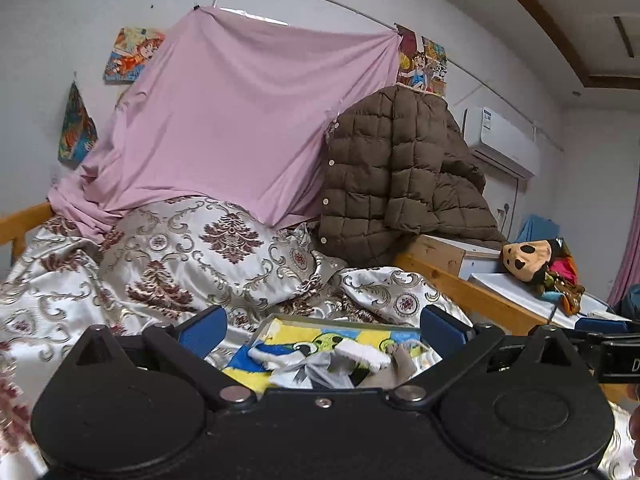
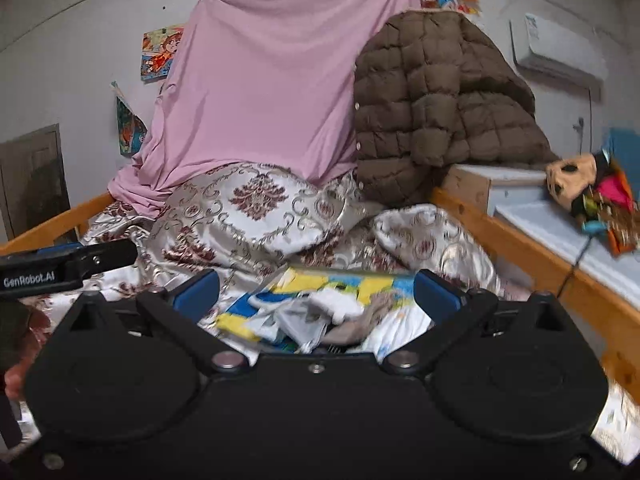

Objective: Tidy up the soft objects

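A small heap of soft things, a white fleecy piece and grey cloth [image 1: 320, 368], lies on a yellow-and-blue cartoon-print blanket [image 1: 288, 334] spread over the cream damask bed cover [image 1: 168, 264], its near edge hidden behind both gripper bodies and its parts too tangled to tell apart. The left gripper [image 1: 322, 330] and the right gripper [image 2: 316, 292] both hang over the heap with blue fingers spread wide, holding nothing. Behind are a pink sheet [image 1: 240, 120], a brown quilted jacket [image 1: 392, 168] and a blurred plush doll [image 2: 576, 180].
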`<state>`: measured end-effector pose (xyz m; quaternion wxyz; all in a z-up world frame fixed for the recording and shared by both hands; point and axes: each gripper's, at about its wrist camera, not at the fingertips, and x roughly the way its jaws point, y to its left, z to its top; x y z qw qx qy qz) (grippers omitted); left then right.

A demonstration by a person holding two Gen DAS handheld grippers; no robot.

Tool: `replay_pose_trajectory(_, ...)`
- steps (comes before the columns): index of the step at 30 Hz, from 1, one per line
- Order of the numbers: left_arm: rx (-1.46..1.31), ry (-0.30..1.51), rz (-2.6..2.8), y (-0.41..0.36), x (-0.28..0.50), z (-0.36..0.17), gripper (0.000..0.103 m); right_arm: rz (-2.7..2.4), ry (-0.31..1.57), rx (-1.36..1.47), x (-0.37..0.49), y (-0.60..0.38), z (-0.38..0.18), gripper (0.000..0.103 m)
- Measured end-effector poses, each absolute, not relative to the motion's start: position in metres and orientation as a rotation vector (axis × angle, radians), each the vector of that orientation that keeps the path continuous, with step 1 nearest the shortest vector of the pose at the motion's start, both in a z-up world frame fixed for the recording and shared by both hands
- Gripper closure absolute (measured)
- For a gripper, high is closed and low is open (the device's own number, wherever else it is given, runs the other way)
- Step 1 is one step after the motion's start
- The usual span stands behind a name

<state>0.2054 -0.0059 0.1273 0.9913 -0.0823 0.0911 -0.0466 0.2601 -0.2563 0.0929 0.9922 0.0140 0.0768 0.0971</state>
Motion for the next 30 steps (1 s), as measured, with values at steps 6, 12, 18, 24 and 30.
replay_pose_trajectory(6, -0.13, 0.189, -0.076, -0.006, 0.155, 0.118, 0.001, 0.194, 0.186, 0.059, 0.229, -0.254, 0.079, 0.001)
replay_pose_trajectory(12, -0.119, 0.228, -0.05, -0.005, 0.12, 0.1, 0.001, 0.18, 0.219, 0.071, 0.204, -0.251, 0.067, 0.001)
replay_pose_trajectory(18, -0.116, 0.27, -0.039, -0.001, 0.099, 0.075, 0.001, 0.154, 0.236, 0.093, 0.185, -0.251, 0.045, 0.001)
replay_pose_trajectory(24, -0.1, 0.309, -0.028, 0.002, 0.089, 0.053, 0.001, 0.107, 0.262, 0.084, 0.164, -0.254, 0.021, 0.001)
replay_pose_trajectory(30, -0.079, 0.37, -0.05, -0.004, 0.085, 0.035, 0.001, 0.072, 0.327, 0.089, 0.156, -0.257, -0.007, 0.001)
